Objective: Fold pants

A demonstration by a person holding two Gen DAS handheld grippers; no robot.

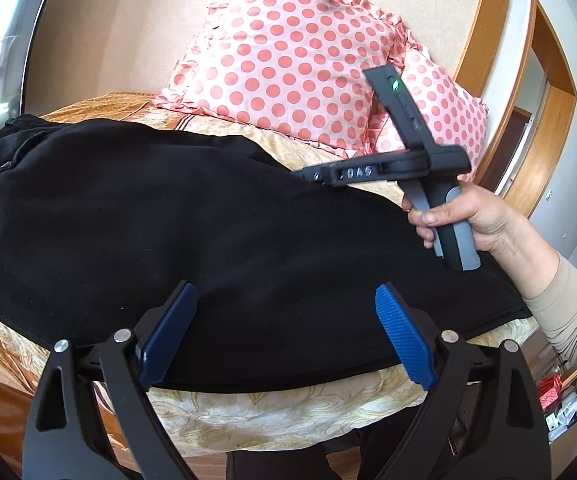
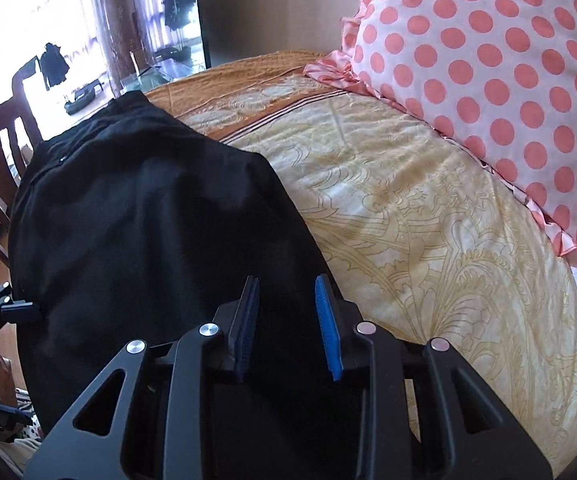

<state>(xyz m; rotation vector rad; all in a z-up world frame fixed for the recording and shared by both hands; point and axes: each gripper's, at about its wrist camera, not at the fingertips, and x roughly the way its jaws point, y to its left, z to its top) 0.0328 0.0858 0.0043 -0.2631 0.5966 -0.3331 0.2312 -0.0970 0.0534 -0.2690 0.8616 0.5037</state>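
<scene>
Yellow patterned bedspread (image 2: pixel 428 216), polka-dot pillow (image 2: pixel 500 72), black pants (image 1: pixel 192 232) laid flat, left claw (image 1: pixel 284 336) and right claw (image 2: pixel 288 324) both released.

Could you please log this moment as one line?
left gripper: open | right gripper: open | black pants: flat on bedspread, unheld

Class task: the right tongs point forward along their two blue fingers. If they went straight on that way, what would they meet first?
Most likely the black pants: the right tongs stand open over the cloth, which fills the line ahead. Depth is unclear, so the patterned bedspread beside it might come first.
</scene>
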